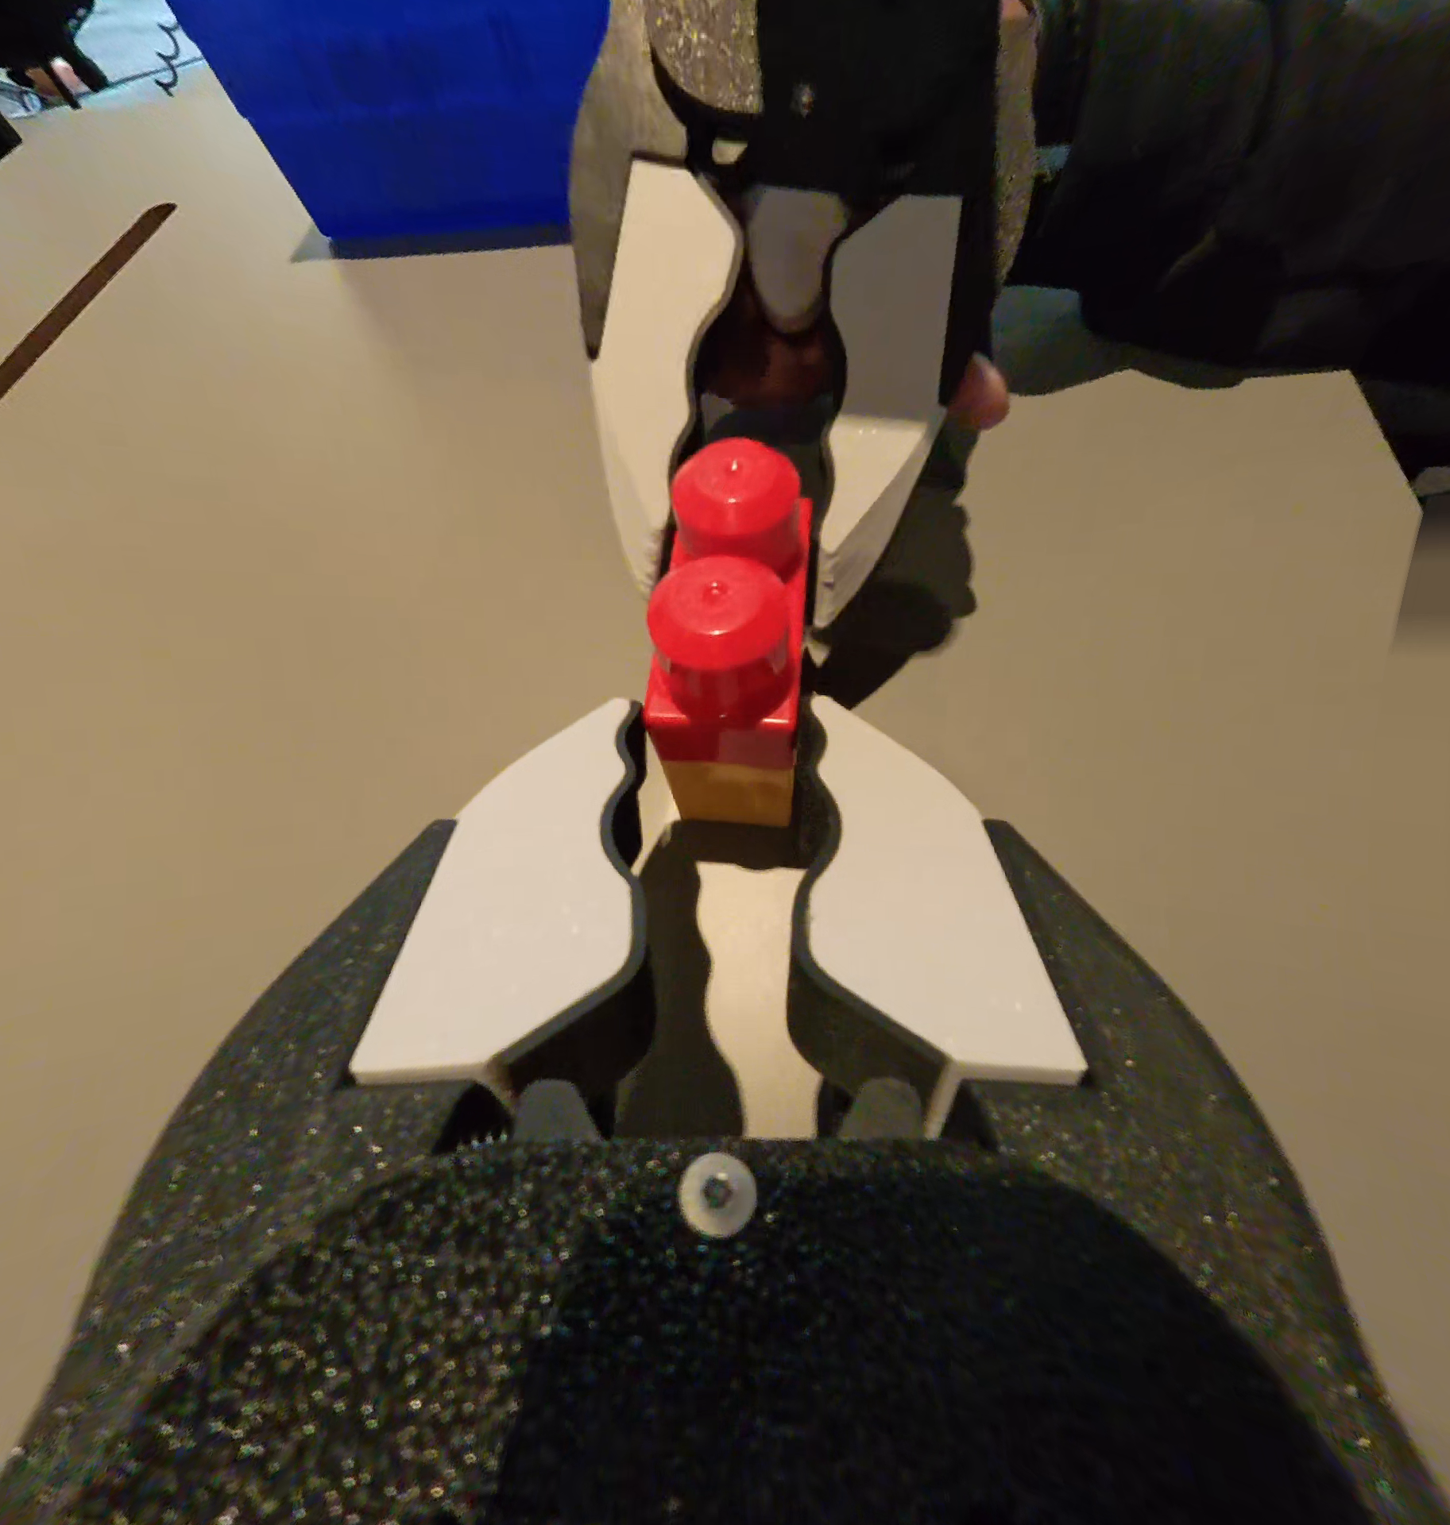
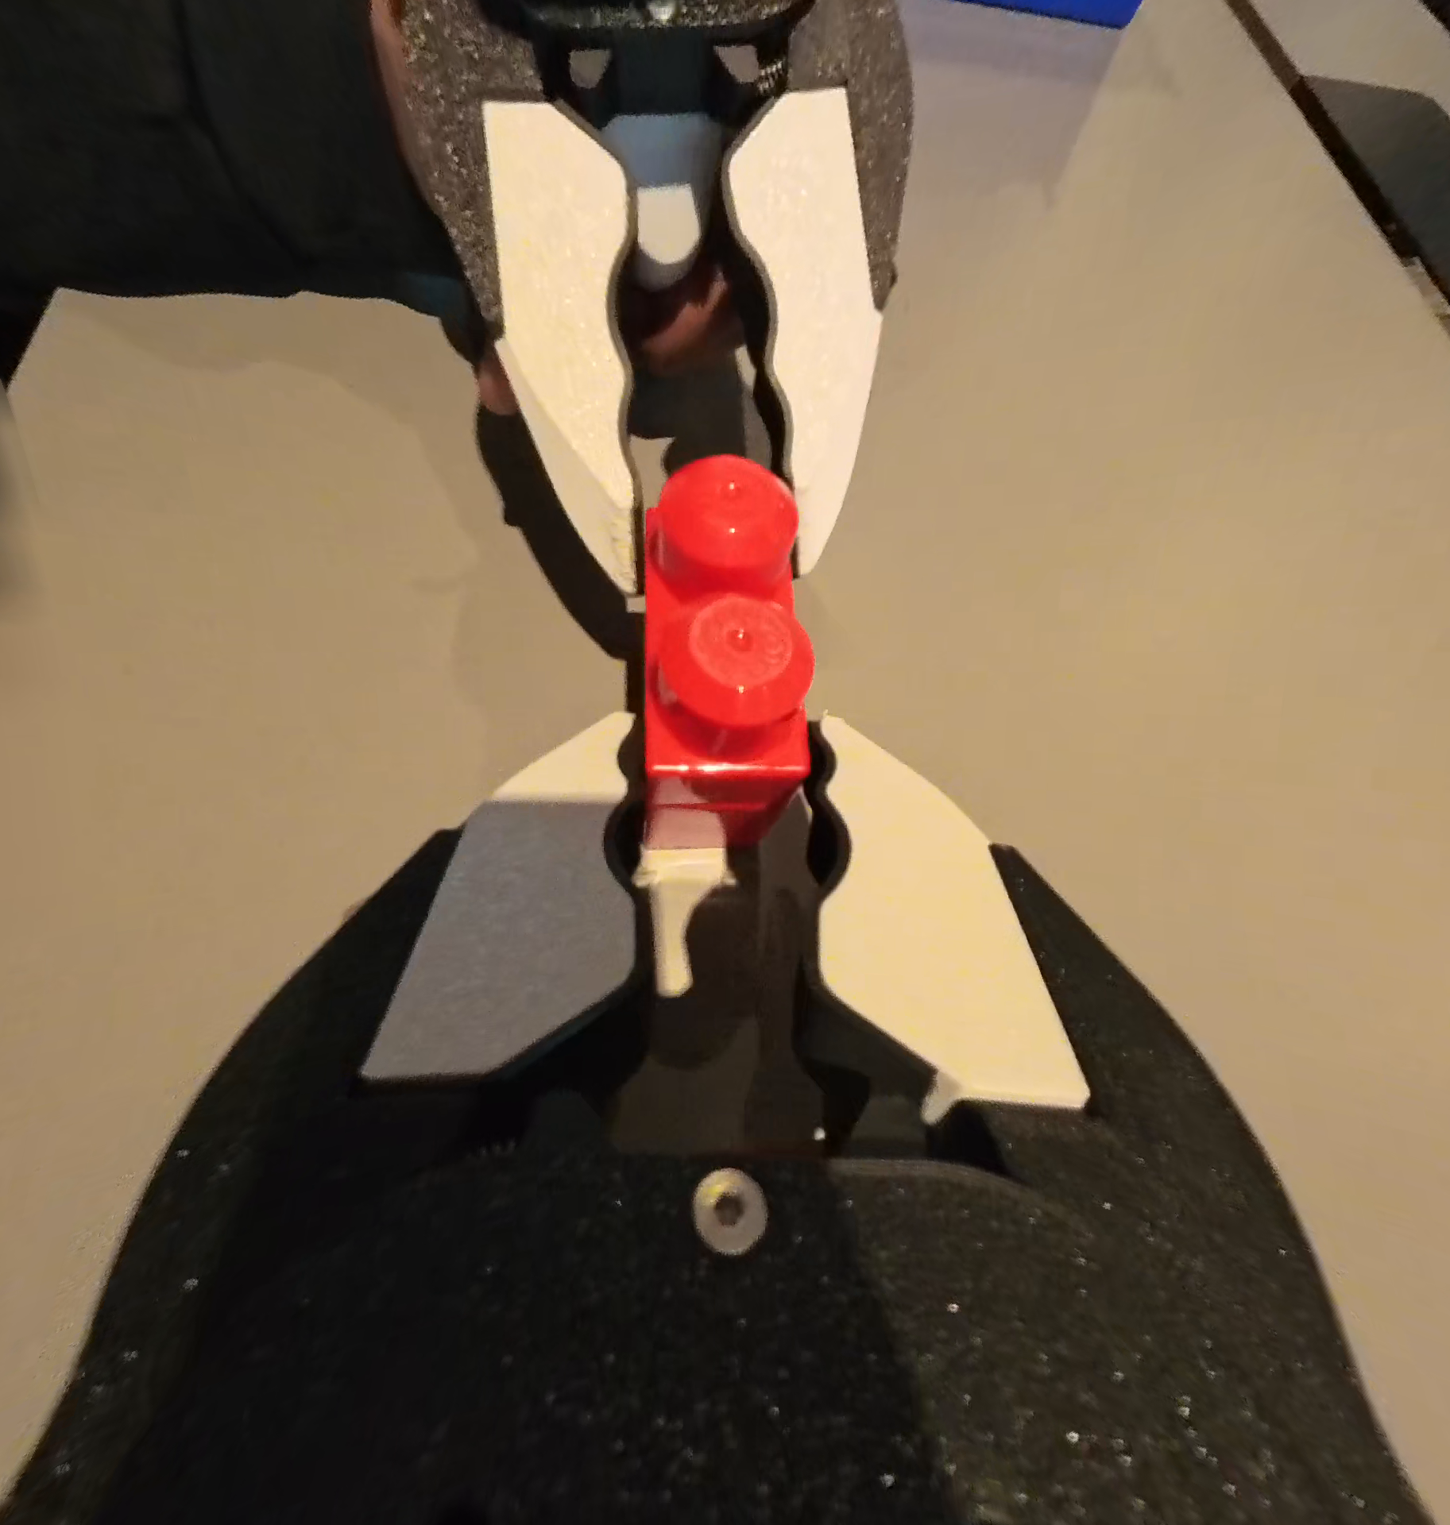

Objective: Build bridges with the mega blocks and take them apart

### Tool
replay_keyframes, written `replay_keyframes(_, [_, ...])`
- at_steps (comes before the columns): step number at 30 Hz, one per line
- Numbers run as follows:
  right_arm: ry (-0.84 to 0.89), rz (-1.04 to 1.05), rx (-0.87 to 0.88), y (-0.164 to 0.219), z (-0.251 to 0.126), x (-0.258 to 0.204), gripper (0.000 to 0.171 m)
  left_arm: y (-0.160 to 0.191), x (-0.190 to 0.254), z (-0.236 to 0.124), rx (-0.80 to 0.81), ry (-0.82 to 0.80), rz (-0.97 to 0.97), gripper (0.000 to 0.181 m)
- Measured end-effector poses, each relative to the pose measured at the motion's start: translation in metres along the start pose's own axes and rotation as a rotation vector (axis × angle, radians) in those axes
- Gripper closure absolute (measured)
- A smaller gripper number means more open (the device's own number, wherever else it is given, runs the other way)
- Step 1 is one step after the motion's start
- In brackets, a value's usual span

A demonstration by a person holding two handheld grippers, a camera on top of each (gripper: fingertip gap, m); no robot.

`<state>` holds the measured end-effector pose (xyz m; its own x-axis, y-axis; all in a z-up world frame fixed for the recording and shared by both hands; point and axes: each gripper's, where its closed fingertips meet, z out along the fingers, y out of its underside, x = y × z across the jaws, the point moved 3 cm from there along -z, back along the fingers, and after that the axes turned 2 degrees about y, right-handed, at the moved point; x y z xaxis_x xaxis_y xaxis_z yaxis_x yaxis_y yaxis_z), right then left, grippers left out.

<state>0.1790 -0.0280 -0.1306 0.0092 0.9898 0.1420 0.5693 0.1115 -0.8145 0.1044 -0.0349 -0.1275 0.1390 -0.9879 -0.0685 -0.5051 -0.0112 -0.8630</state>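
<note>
1. Left gripper (image 1: 725, 726): white fingers closed to block width, pinching the near end of the red block (image 1: 725, 652) in the left wrist view. A tan block (image 1: 734, 792) sits directly under that end; its grip contact is unclear.
2. Right gripper (image 2: 725, 743): fingers likewise narrowed onto the opposite end of the red block (image 2: 725, 660). Each view shows the other gripper at the far end: right gripper (image 1: 738, 594), left gripper (image 2: 717, 545).
3. View difference: the tan block appears only in the left wrist view; the right wrist view shows only red at its near end. The blue bin (image 1: 408, 107), far left, is clear only in the left wrist view.
4. Materials: red block is glossy plastic with two round studs; fingers are matte white with wavy dark inner edges; bodies are speckled black.
5. The block stack stands mid-way on the beige table (image 1: 209, 578).
6. No legible writing.
</note>
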Motion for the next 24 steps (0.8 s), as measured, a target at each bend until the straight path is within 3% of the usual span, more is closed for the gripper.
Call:
replay_keyframes(18, [-0.029,0.057,0.021,0.003,0.005,0.0,0.135,0.002,-0.001,0.0,0.01,0.015,-0.04,0.148])
replay_keyframes(21, [-0.031,0.002,-0.081,0.011,0.016,-0.006,0.112,0.003,-0.001,0.001,-0.003,0.022,-0.057,0.147])
replay_keyframes(24, [-0.012,-0.009,-0.088,0.011,0.017,-0.005,0.118,0.01,0.001,0.005,-0.064,0.027,-0.039,0.147])
